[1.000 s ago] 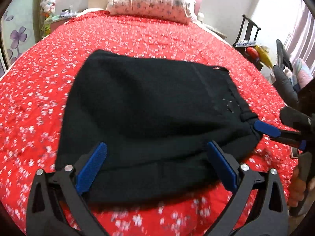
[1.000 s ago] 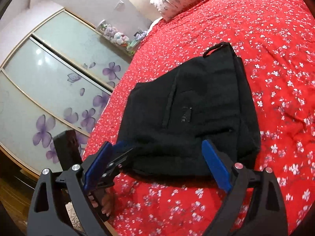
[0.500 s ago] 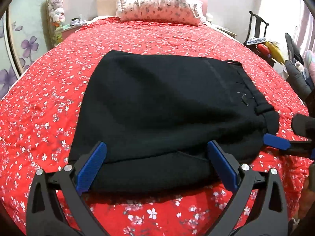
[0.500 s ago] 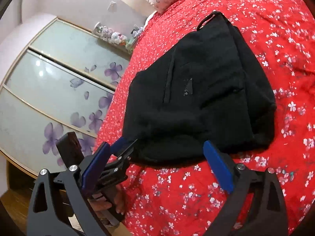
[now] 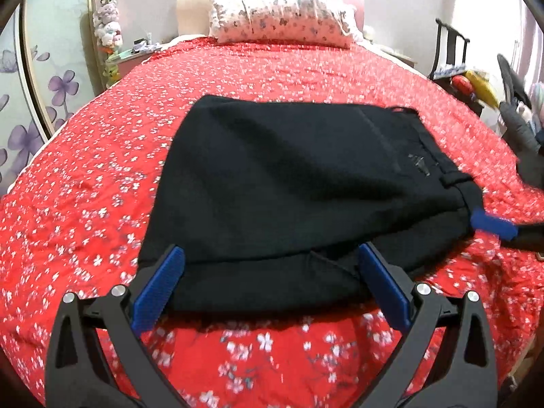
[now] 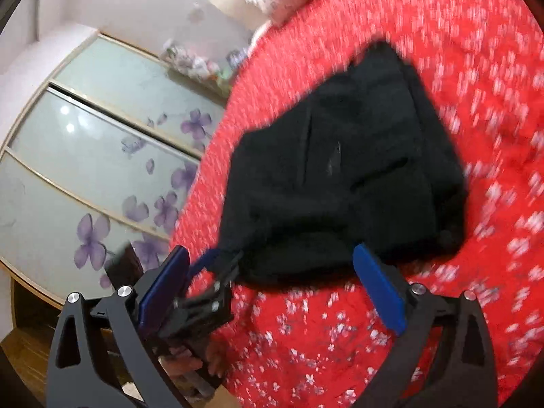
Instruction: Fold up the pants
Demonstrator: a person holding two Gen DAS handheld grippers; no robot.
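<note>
Left hand-held gripper [image 5: 270, 273] astride folded pants [image 5: 299, 183]

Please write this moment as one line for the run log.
pants: folded, on bed | left gripper: open, at near edge | right gripper: open, view blurred

A: What does the left claw [image 5: 268, 284] look like?
B: Black skeletal arms with triangular cut-outs, silver screws at the joints, and blue ribbed pads [image 5: 158, 287] lining the inner faces.
A: And the right claw [image 6: 270, 285]?
B: The same build: black frame, silver screws, blue pads [image 6: 379, 284].
</note>
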